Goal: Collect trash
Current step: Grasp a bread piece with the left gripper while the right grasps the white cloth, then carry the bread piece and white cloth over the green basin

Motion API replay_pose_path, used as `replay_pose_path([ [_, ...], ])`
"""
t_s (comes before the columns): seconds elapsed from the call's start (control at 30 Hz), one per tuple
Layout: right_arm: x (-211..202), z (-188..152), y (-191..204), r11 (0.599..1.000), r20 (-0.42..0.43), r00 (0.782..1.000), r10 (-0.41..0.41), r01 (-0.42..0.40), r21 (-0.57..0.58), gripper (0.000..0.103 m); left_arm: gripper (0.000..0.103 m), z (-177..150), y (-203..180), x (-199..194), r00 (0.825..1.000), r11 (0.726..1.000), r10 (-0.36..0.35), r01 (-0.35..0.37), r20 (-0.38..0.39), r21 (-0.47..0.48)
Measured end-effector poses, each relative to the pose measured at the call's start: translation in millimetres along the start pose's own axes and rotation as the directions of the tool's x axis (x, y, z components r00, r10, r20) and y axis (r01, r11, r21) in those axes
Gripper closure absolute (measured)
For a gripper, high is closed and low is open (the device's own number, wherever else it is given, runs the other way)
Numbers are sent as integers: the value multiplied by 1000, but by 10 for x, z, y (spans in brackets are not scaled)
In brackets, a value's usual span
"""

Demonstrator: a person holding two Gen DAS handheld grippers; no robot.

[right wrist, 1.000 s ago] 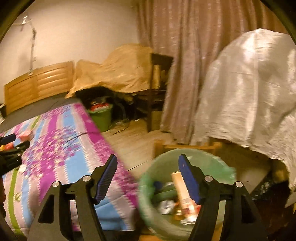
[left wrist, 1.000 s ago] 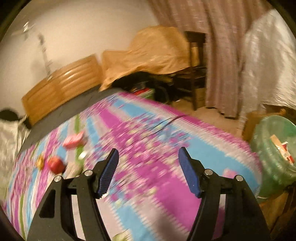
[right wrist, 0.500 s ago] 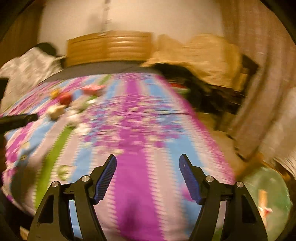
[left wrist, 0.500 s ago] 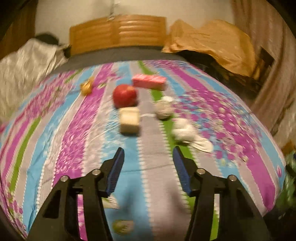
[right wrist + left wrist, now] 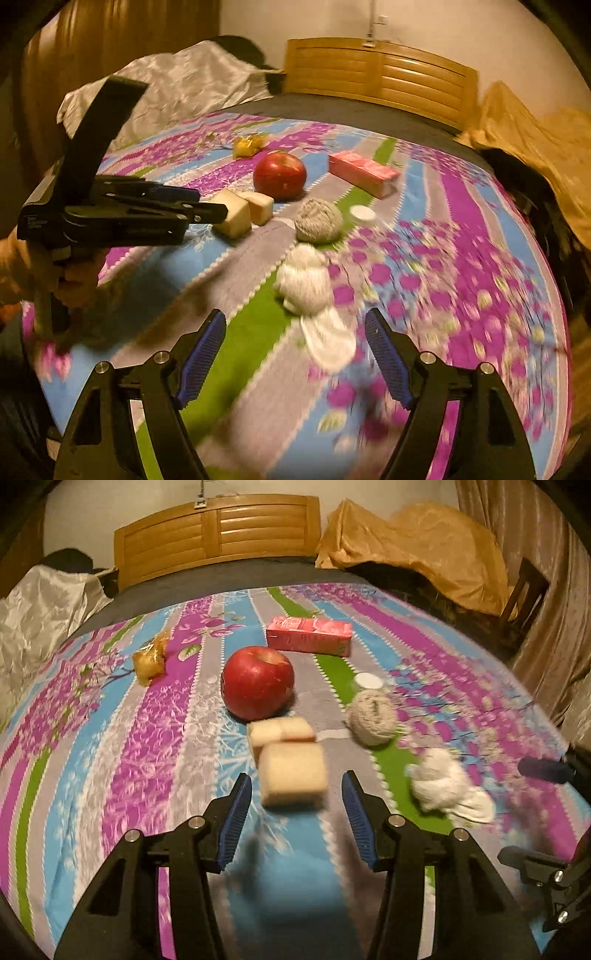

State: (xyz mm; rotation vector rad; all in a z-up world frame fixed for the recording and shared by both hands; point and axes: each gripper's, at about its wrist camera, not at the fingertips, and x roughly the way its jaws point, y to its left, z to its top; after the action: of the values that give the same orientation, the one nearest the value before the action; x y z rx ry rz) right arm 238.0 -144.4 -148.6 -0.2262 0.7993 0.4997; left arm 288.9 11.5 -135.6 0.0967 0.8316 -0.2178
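Several items lie on the striped bedspread (image 5: 110,760). My left gripper (image 5: 295,794) is open, its tips on either side of a beige block (image 5: 291,777) that has a smaller beige piece (image 5: 280,731) behind it. My right gripper (image 5: 295,332) is open just short of a crumpled white tissue (image 5: 310,284); the tissue also shows in the left wrist view (image 5: 443,786). A grey crumpled ball (image 5: 373,716), a white cap (image 5: 369,681), a red apple (image 5: 258,681), a pink carton (image 5: 308,635) and a yellow wrapper (image 5: 149,659) lie further back.
A wooden headboard (image 5: 218,531) stands at the far end. A silver cover (image 5: 40,609) lies at the left, an orange-draped heap (image 5: 417,550) and a chair (image 5: 524,587) at the right. The left gripper body (image 5: 110,218) shows at the left of the right wrist view.
Both grippers swung from the green bin beside the bed to the items on the bedspread. The left closed in on the beige block, the right on the white tissue.
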Motion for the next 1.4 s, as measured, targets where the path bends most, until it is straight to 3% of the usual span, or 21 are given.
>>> replay_pose_path([
  [0.2, 433, 37, -113, 1000, -71, 997, -17, 15, -27, 29, 57, 99, 57, 240, 998, 998, -53, 54, -45, 24],
  [0.23, 479, 15, -122, 1000, -84, 996, -16, 14, -23, 37, 61, 89, 72, 286, 997, 998, -58, 60, -59, 23],
  [0.27, 520, -7, -127, 1000, -98, 995, -14, 13, -15, 60, 63, 73, 88, 285, 997, 998, -59, 60, -51, 21],
  [0.3, 555, -33, -131, 1000, -108, 994, -21, 21, -2, 71, 64, 59, 102, 275, 997, 998, -65, 66, -46, 14],
  [0.4, 463, -99, -127, 998, -82, 996, -22, 26, 49, 81, 67, -42, 181, 176, 995, 995, -92, 90, -29, -44],
  [0.63, -20, -276, -33, 985, 0, 1000, -19, 19, 169, 85, 68, -418, 210, -300, 997, 993, -76, 74, -19, -95],
  [0.9, -635, -602, 167, 937, 32, 999, -20, 7, 350, 85, 68, -683, 66, -757, 999, 989, -39, 36, -13, -142],
  [1.03, -864, -728, 289, 927, 23, 999, -31, 20, 373, 85, 68, -764, -88, -875, 999, 992, -24, 19, -34, -123],
  [1.27, -1240, -726, 384, 927, 38, 996, -85, 65, 370, 85, 68, -658, -324, -1078, 998, 996, 45, -47, -32, -73],
  [1.4, -1530, -661, 283, 918, 65, 988, -138, 103, 383, 85, 68, -442, -486, -1212, 998, 998, 55, -54, 12, -42],
])
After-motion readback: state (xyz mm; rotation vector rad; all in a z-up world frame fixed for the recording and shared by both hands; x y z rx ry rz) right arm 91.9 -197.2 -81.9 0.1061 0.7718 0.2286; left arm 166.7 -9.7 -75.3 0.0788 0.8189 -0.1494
